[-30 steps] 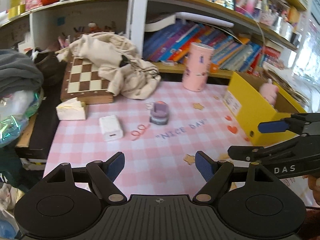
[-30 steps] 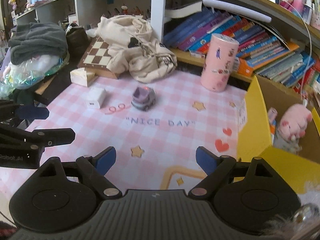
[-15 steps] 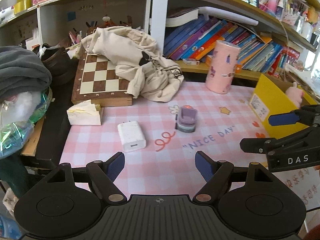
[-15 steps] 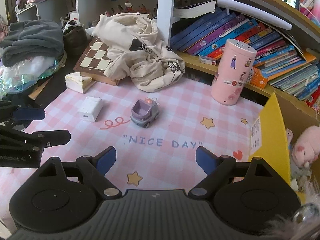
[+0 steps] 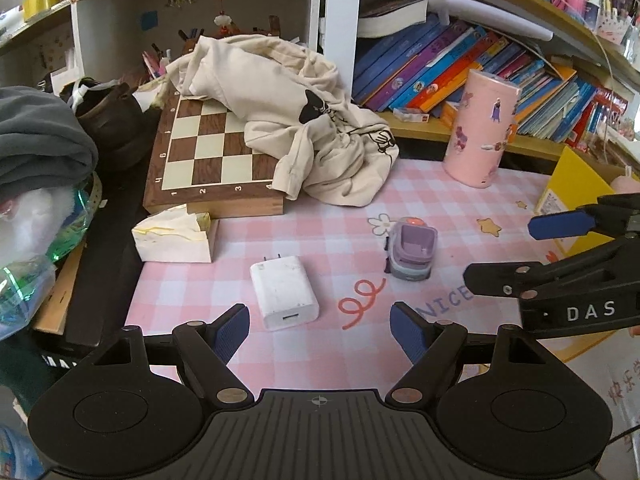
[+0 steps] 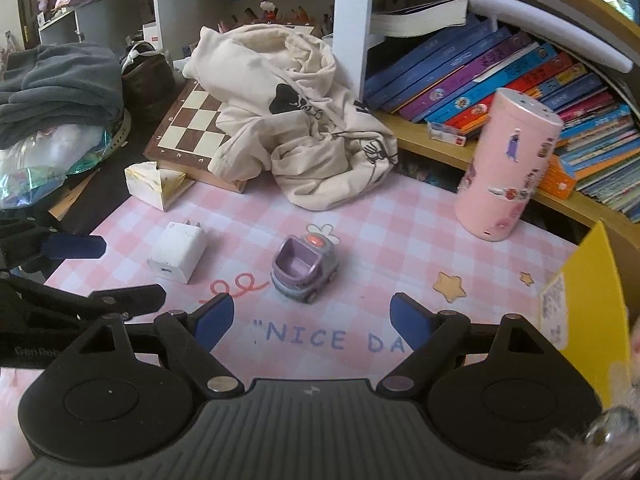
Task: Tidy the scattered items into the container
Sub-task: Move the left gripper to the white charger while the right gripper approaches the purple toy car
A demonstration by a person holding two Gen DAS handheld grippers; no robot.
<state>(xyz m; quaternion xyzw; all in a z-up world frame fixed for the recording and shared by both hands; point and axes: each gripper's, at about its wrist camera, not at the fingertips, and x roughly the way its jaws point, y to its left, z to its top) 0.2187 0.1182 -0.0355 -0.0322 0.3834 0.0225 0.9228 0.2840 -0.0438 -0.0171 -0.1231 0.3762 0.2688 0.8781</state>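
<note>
Left wrist view: the left gripper [image 5: 320,330] hangs over the pink checked mat [image 5: 320,356] with its jaws spread and nothing between them. Just beyond its fingertips lies the white charger [image 5: 284,296]; the purple toy car [image 5: 410,254] stands a little farther right. The right gripper [image 6: 312,320], likewise spread wide and empty, points at that car. The yellow box [image 6: 588,300] sits at the mat's right edge. Behind are a chessboard [image 5: 200,152], a cream hoodie [image 5: 304,120] and a pink canister [image 5: 480,128].
</note>
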